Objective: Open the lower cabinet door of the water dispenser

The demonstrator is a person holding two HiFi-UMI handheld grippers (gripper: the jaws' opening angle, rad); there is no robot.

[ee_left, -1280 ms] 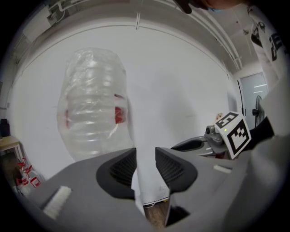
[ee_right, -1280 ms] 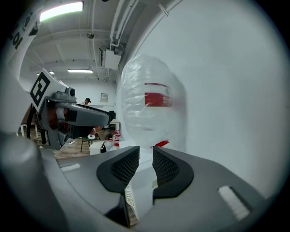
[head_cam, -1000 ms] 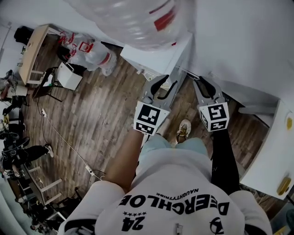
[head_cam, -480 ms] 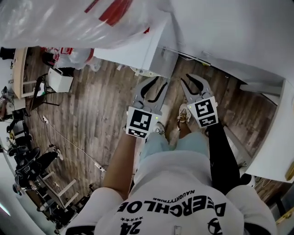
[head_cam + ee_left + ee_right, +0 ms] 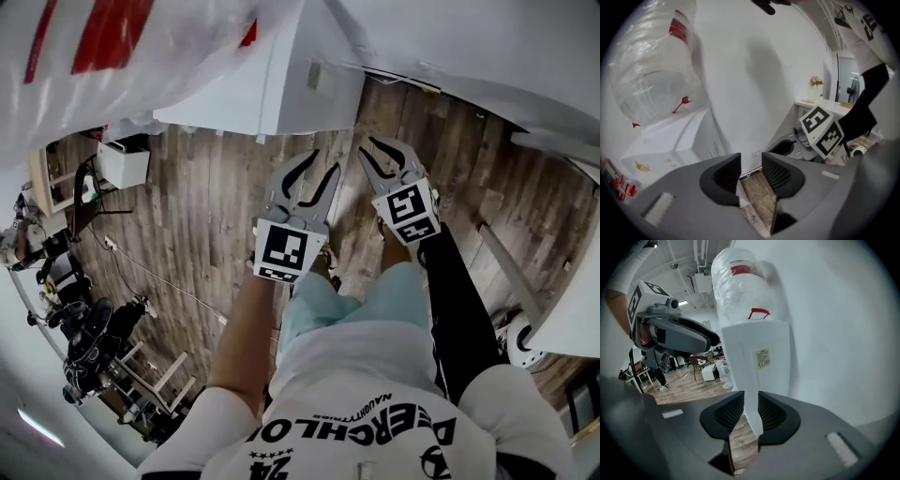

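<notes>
**Head view.** The water dispenser (image 5: 281, 84) is seen from steeply above at top centre. It stands on the wooden floor (image 5: 187, 216) against the white wall (image 5: 469, 47) and carries the water bottle (image 5: 103, 47) on top. The left gripper (image 5: 321, 173) and the right gripper (image 5: 377, 157) are held side by side over the floor, near the dispenser's base. Both are pointed towards the dispenser and neither touches it. The lower cabinet door cannot be told apart from the rest of the white body at this angle.

**Left gripper view.** The jaws are spread wide and have just been opening. Nothing is held between them, and only floor boards and the foot of the wall are seen through the gap. The dispenser is placed at lower left, with the bottle above it. A marker cube (image 5: 822, 129) of the right gripper is seen at right.

**Right gripper view.** The jaws are released, with a moderate gap, and no thing is grasped. The front corner of the dispenser is lined up with the gap but lies well beyond the pads. A label (image 5: 762, 357) is fixed on the dispenser's side panel. The left gripper is seen at left, apart from the dispenser
</notes>
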